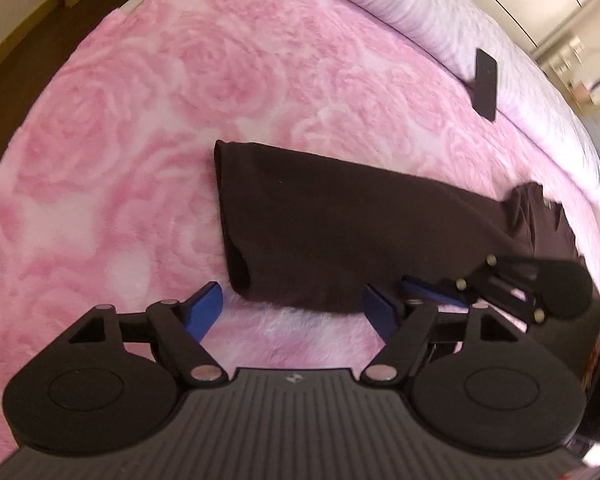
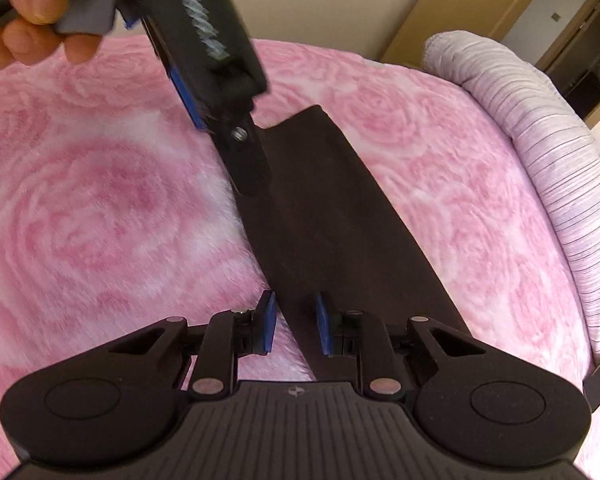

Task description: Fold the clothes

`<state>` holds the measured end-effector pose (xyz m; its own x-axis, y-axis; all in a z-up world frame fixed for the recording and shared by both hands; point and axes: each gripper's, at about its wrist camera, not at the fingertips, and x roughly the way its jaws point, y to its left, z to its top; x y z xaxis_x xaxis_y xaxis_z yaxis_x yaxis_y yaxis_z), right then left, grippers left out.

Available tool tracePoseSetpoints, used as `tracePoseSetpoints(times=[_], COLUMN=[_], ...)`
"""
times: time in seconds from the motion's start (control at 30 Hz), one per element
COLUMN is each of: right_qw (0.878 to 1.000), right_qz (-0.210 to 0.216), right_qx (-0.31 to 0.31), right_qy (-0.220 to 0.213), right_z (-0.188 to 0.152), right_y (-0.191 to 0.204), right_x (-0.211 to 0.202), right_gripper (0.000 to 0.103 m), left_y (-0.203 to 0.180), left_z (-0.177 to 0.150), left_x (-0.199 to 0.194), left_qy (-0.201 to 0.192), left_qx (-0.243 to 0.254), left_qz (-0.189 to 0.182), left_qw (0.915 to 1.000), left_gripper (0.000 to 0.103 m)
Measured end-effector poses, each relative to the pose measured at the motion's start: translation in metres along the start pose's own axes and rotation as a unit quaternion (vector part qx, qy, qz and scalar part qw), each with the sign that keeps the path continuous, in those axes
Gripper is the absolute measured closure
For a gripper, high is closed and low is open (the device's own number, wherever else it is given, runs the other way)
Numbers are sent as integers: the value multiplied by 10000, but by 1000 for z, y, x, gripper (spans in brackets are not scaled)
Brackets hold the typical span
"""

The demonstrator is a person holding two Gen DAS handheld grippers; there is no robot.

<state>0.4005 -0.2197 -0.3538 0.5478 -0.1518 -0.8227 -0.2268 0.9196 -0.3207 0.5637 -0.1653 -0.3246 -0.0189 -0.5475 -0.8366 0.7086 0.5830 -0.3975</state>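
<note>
A dark brown garment (image 1: 340, 232) lies folded into a long narrow strip on the pink rose blanket (image 1: 140, 160). My left gripper (image 1: 296, 312) is open and hovers at the strip's near long edge, by its wide end, with nothing between its blue pads. My right gripper (image 2: 295, 322) is open too, with its pads either side of the left edge of the garment (image 2: 320, 220), which stays flat on the bed. In the left wrist view the right gripper (image 1: 414, 288) sits low over the narrow end. A hand (image 2: 32, 0) holds the left gripper (image 2: 244, 160) above the far end.
A lilac ribbed quilt (image 1: 440, 12) is bunched along the far side of the bed, with a flat black phone-like object (image 1: 485, 84) leaning on it. The quilt (image 2: 540, 140) curves round the right side. Wooden furniture and a doorway stand beyond the bed.
</note>
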Motion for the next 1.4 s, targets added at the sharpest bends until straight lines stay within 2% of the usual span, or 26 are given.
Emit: tracePoseSetpoints(times=[0.07, 0.13, 0.23, 0.3, 0.4, 0.5, 0.57, 0.7, 0.77, 0.8, 0.93, 0.97, 1.13, 1.2, 1.3, 1.4], right_qw=[10000, 9998, 9991, 9977, 9926, 9770, 9591, 9104, 8989, 8988, 9086, 9068, 8723, 8614, 8475, 8270], right_qz=[-5, -24, -105, -249, -644, -1281, -1641, -2246, -2178, -2099, -1746, -1724, -1810, -1818, -1889, -2030], right_qx=[67, 170, 409, 618, 1031, 1691, 2249, 3331, 3628, 3673, 3643, 3721, 4504, 4716, 4933, 5205], right_qy=[-9, -24, -68, -93, -66, 206, 517, 985, 1134, 1148, 1055, 977, 594, 506, 518, 627], right_z=[-1, -2, -5, -12, -32, -71, -105, -174, -200, -207, -221, -225, -266, -292, -337, -392], right_y=[-3, -7, -14, -21, -39, -66, -90, -134, -146, -148, -153, -155, -172, -176, -178, -176], right_x=[0, -1, -10, -20, -40, -58, -63, -69, -62, -60, -64, -70, -134, -162, -204, -246], right_gripper=[80, 80, 77, 76, 76, 76, 76, 75, 73, 73, 75, 74, 64, 54, 52, 52], left_y=[2, 6, 10, 7, 1, -16, -29, -64, -81, -89, -155, -172, -307, -361, -443, -522], left_z=[3, 6, 9, 11, 15, 23, 30, 44, 52, 55, 69, 73, 69, 67, 65, 56], left_x=[3, 7, 7, 2, -9, -26, -37, -58, -68, -73, -86, -89, -57, -43, -24, 3], left_qy=[-23, -28, -47, -195, -429, -721, -909, -1267, -1445, -1534, -1770, -1828, -1825, -1820, -1810, -1779], left_qx=[-179, -368, -565, -515, -427, -207, -59, 241, 391, 466, 883, 987, 1580, 1814, 2163, 2492], left_qz=[-31, -61, -143, -110, -73, -125, -148, -167, -177, -182, -301, -331, -839, -1042, -1344, -1652], left_qw=[9998, 9993, 9983, 9984, 9981, 9971, 9957, 9915, 9886, 9869, 9798, 9776, 9668, 9608, 9500, 9375], left_gripper=[42, 73, 86, 94, 96, 96, 97, 97, 97, 97, 97, 97, 99, 99, 99, 100])
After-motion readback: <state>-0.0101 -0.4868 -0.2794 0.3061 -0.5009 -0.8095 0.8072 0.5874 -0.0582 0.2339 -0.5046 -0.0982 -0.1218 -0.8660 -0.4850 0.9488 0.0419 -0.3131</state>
